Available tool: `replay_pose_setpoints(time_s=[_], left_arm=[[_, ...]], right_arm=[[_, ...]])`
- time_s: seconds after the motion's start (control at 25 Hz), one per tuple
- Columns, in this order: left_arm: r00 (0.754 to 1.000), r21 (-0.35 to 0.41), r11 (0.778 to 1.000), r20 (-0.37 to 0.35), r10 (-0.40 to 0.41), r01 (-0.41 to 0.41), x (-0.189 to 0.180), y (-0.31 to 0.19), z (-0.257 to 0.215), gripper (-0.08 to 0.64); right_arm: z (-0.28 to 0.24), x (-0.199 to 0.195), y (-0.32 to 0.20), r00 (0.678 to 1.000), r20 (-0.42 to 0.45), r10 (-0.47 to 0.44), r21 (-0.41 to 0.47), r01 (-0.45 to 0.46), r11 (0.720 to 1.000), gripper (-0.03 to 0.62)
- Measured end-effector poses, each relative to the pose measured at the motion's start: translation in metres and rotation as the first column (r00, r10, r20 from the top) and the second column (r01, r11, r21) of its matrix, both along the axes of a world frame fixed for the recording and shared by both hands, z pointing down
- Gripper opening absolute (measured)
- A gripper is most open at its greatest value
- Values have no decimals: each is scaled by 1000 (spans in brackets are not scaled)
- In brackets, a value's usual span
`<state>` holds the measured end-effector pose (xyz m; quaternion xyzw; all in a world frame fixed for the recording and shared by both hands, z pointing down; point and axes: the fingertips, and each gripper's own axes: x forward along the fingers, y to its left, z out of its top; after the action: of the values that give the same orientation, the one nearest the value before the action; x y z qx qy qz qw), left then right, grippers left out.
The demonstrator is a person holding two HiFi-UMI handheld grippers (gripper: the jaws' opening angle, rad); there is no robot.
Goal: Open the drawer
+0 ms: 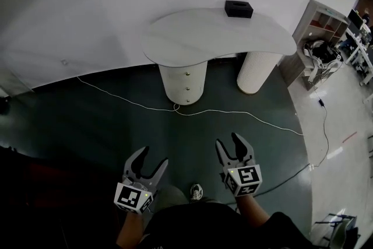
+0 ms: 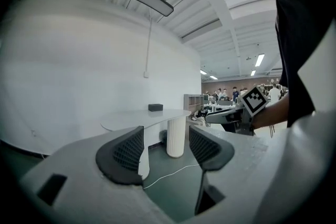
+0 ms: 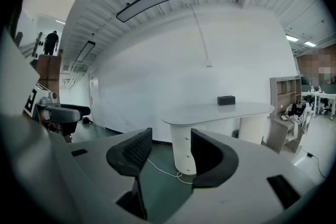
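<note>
Drawers (image 1: pixel 187 87) under the table (image 1: pixel 175 38) looked shut, untouched. Left gripper (image 1: pixel 154 155) and right gripper (image 1: pixel 228 139) hung well short of the table, jaws apart, empty. Nothing done yet.

Approach lane: the dark floor (image 1: pixel 87 125) lies open from the lower middle of the head view up to the drawer pedestal (image 1: pixel 183 81).
Floor obstacle: a white cable (image 1: pixel 233 112) crosses that lane from left to right and loops at the pedestal's foot (it lies flat).
Overhead: the tabletop (image 1: pixel 221 38) overhangs the pedestal's front.
Right flank: a ribbed column (image 1: pixel 256 72) stands apart from the pedestal, with a gap between them under the top.
Behind: the white wall (image 1: pixel 87 9) closes off the far side.
Right edge: a shelf unit (image 1: pixel 323 32) stands beside the table's end.
Start point: left gripper (image 1: pixel 154 155) and right gripper (image 1: pixel 228 139), jaws apart, sit side by side well short of the pedestal.
</note>
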<state>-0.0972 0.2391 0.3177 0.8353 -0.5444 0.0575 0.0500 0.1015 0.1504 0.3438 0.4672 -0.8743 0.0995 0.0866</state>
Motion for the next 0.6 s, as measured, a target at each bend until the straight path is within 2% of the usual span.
replay_pose_setpoints(time_s=[0.2,0.32,0.44,0.6], left_arm=[[1000,-34,999,-3,-23,23,-22,-27,13,265],[1000,-38,999,-13,-11,10,-39,-57,15,265],[999,-47,999,-22,25,-26,-50,-91,19,265],[994,-41,994,11,105,-105,-73,-142,16,265]], right_arm=[[15,-17,-33,1000,15,9,-37,-9,999,215],[21,-32,-58,1000,9,22,-48,-21,999,215],[23,-43,-82,999,-2,53,-51,-53,997,215],[23,-66,-116,994,-18,105,-39,-106,994,213]])
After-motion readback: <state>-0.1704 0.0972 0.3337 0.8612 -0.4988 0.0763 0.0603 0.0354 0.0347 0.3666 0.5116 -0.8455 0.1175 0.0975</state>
